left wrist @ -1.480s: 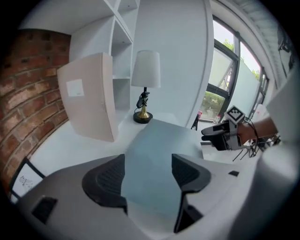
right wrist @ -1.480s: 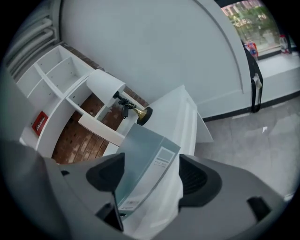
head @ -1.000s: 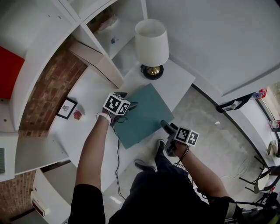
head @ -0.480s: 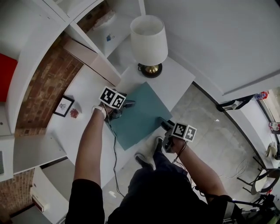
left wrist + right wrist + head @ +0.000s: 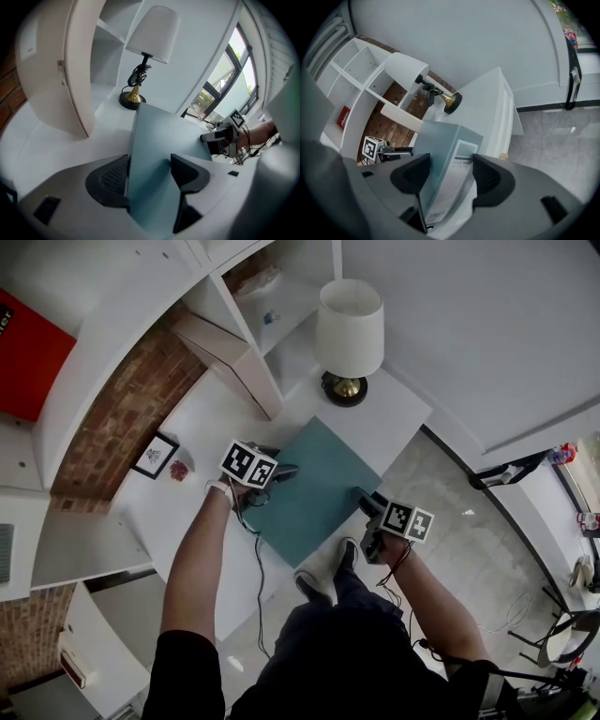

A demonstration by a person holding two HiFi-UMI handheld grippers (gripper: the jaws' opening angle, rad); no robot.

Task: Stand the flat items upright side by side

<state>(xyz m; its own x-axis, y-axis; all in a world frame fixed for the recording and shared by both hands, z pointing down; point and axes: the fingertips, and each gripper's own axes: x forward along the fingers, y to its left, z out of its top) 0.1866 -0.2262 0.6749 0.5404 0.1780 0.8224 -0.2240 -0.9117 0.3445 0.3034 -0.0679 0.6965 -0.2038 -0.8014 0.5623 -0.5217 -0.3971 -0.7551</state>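
A thin teal book point(image 5: 314, 486), plain-covered with a pale printed spine, is held tilted above the white worktop point(image 5: 202, 442) near the lamp point(image 5: 349, 334). The left gripper point(image 5: 284, 469) and right gripper point(image 5: 365, 496), jaws just closing, each clamp an opposite edge.

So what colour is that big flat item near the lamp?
The flat item is muted teal; the head view shows it best.

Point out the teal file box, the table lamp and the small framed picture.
teal file box point(image 5: 317, 486): head view, middle of its top face.
table lamp point(image 5: 350, 334): head view, side of its white shade.
framed picture point(image 5: 156, 456): head view, centre of the print.
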